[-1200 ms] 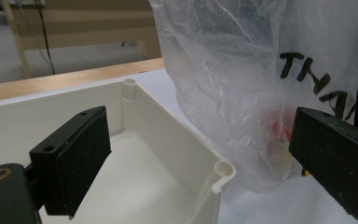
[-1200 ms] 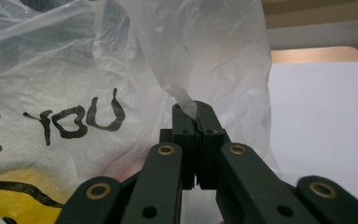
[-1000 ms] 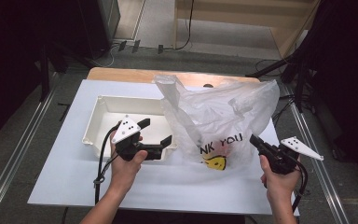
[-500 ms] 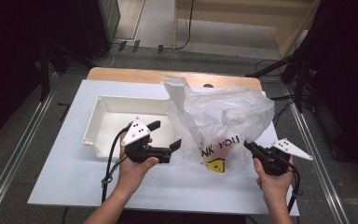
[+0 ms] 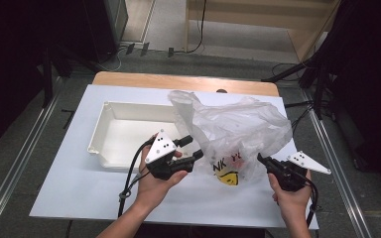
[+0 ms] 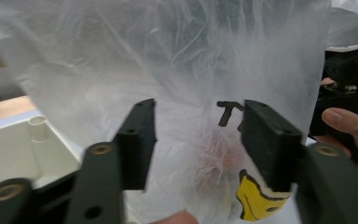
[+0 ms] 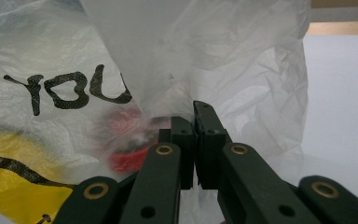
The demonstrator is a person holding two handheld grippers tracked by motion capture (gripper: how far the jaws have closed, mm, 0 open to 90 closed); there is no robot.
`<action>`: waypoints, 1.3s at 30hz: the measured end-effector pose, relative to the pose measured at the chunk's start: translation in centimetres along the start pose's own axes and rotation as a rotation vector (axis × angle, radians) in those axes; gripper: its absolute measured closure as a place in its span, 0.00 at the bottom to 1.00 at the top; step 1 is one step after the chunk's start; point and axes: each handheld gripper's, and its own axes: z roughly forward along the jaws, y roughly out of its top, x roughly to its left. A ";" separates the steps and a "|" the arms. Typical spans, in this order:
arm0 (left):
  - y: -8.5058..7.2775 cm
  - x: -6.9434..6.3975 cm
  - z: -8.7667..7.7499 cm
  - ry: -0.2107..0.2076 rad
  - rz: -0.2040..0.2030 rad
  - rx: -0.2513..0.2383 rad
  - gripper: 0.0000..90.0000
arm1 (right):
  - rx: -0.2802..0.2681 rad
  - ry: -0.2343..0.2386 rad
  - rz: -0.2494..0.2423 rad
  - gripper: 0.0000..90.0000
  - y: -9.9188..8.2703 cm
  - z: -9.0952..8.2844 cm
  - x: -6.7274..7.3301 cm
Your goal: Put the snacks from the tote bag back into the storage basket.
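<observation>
A thin white plastic bag [image 5: 233,129] with black lettering and a yellow smiley print [image 5: 226,176] stands crumpled at the middle of the white table. Something red [image 7: 130,140] shows dimly through its film. My left gripper [image 5: 193,148] is open at the bag's left side. In the left gripper view the bag [image 6: 191,60] hangs just beyond the spread jaws of that gripper [image 6: 200,135]. My right gripper [image 5: 260,158] is at the bag's lower right. In the right gripper view its jaws [image 7: 195,140] are shut on a fold of the bag [image 7: 214,56].
A shallow white tray [image 5: 101,134] sits left of the bag, close behind my left hand. A wooden board [image 5: 178,82] edges the table's far side. Bare white tabletop [image 5: 79,188] lies at the front left, and metal rails run along both sides.
My left gripper has moved right, up to the bag. My right gripper has moved left to the bag's edge. The bag has slumped lower.
</observation>
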 end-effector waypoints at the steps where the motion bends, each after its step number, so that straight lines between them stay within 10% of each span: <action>1: 0.0 0.1 0.0 -0.007 -0.002 -0.004 0.67 | -0.004 0.002 0.000 0.99 0.0 -0.1 -0.1; 7: -0.4 0.6 0.7 -0.061 -0.018 0.036 1.00 | -0.021 0.028 0.037 0.99 0.3 -0.6 -0.5; 12: -0.7 0.6 0.7 -0.082 -0.023 0.040 1.00 | -0.045 0.044 0.034 0.98 1.0 -0.8 -0.1; 17: -0.3 0.7 -0.8 -0.085 -0.020 -0.059 0.57 | -0.052 0.029 0.035 0.98 1.1 -0.9 0.2; 24: 0.9 0.2 -1.8 -0.060 -0.041 -0.033 0.20 | -0.066 0.041 0.040 0.98 1.6 -0.8 0.3; 26: 1.1 0.5 -1.7 -0.019 -0.085 -0.018 0.27 | -0.058 0.037 0.037 0.98 1.5 -0.7 0.4; 30: 1.1 1.1 -1.5 -0.036 -0.097 -0.033 0.77 | -0.059 0.030 0.038 0.99 1.2 -0.9 0.3; 32: 1.1 1.5 -1.2 -0.116 -0.102 -0.018 0.97 | -0.051 0.030 0.043 1.00 1.0 -0.8 0.2; 39: 0.6 1.2 0.0 -0.100 -0.074 0.057 1.00 | -0.060 0.028 0.041 0.89 0.8 -1.0 0.0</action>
